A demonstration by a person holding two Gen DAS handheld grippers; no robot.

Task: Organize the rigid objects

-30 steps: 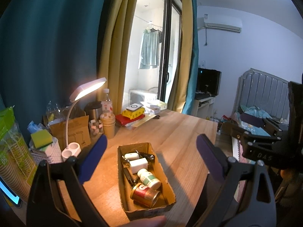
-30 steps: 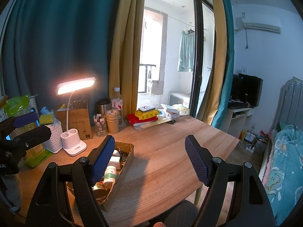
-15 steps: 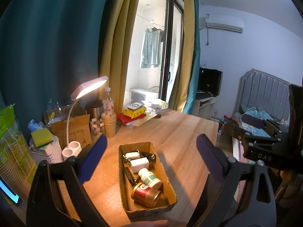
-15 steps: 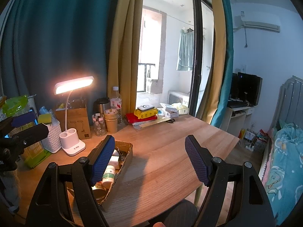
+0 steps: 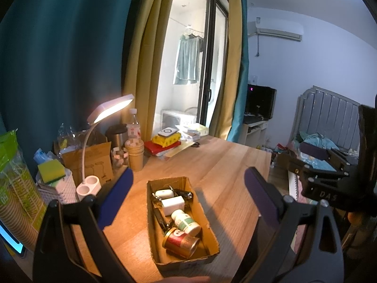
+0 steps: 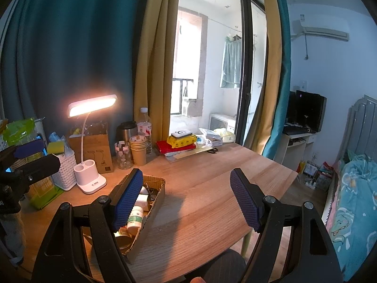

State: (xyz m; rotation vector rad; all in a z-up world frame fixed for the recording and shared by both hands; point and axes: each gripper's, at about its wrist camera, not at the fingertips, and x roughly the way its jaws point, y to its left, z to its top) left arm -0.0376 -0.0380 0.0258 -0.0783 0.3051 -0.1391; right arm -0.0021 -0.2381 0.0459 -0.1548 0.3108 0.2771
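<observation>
The cardboard box (image 5: 181, 217) lies on the bench (image 5: 226, 165) below the left gripper (image 5: 188, 202), long axis running away (contents probably small containers); both jaws stand wide, empty; the right gripper (image 6: 186, 199) sits beside it.

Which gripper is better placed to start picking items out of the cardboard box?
Left, probably. The cardboard box sits centred between the open left gripper, contents in plain view. The open right gripper has it off beside its left finger.
</observation>
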